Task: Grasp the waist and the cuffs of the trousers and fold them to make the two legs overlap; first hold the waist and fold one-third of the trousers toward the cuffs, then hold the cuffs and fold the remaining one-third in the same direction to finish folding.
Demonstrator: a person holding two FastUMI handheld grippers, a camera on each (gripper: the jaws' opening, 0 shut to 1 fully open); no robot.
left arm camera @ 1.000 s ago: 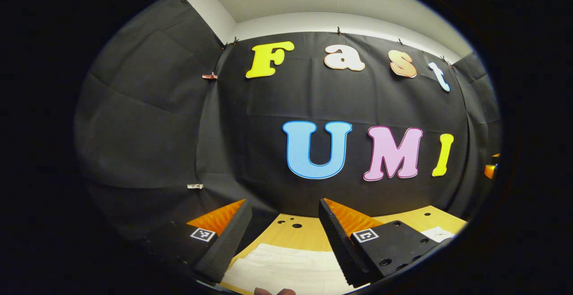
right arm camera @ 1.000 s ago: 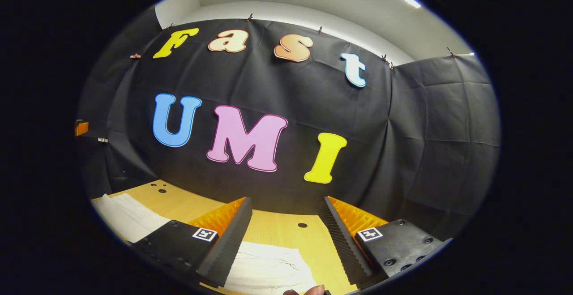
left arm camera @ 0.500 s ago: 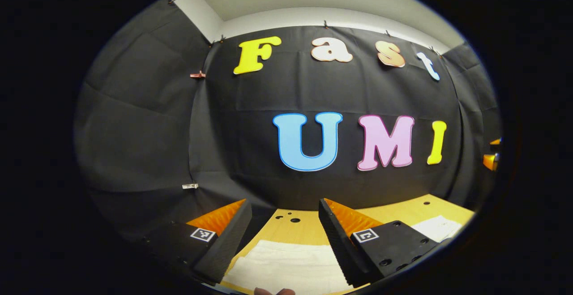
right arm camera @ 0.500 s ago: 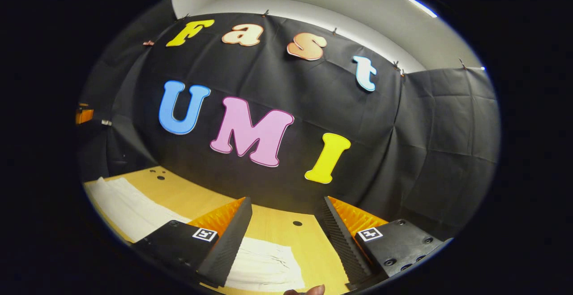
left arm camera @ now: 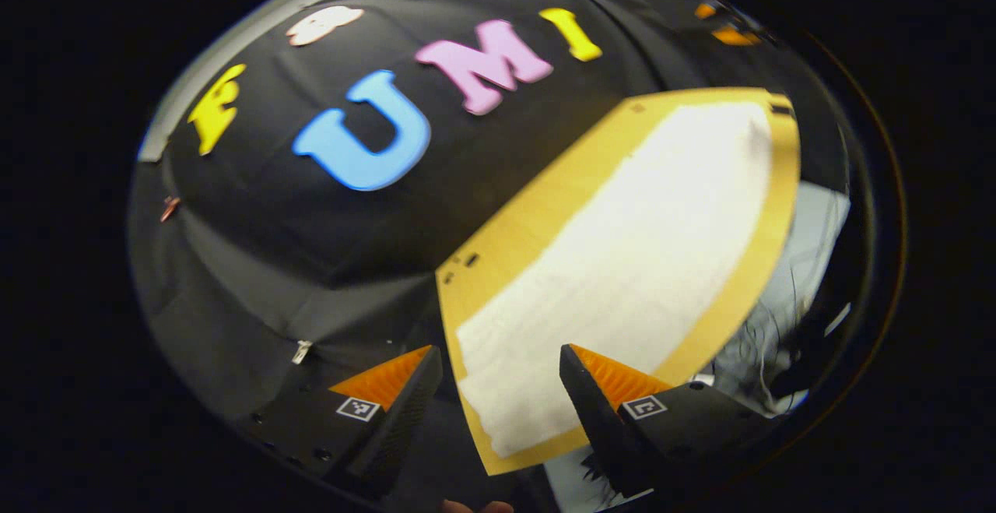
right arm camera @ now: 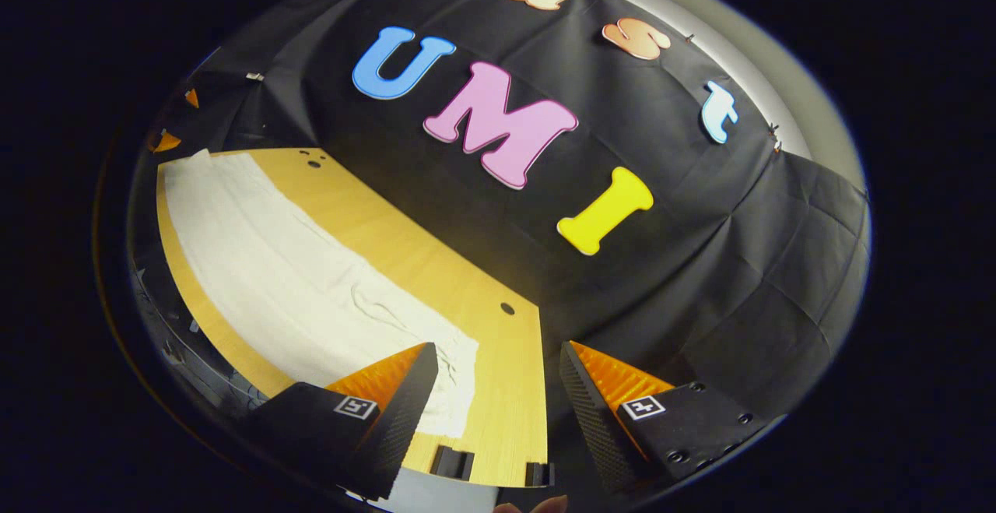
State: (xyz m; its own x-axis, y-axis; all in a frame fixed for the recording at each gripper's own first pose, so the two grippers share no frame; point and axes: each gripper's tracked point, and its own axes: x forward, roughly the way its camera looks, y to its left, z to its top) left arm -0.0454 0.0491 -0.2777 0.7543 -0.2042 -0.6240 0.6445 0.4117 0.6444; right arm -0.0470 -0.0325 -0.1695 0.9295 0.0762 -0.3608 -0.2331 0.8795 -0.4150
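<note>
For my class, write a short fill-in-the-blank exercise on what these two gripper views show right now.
1. The white trousers lie flat on a ______ table.
2. The left hand-held gripper has its jaws ______, holding nothing.
3. The right hand-held gripper hangs ______ the table, not touching the cloth.
4. The trousers are ______ in colour.

Missing words: wooden; open; above; white

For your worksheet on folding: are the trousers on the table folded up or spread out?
Spread out: the trousers lie flat as one long strip along the table.
</note>
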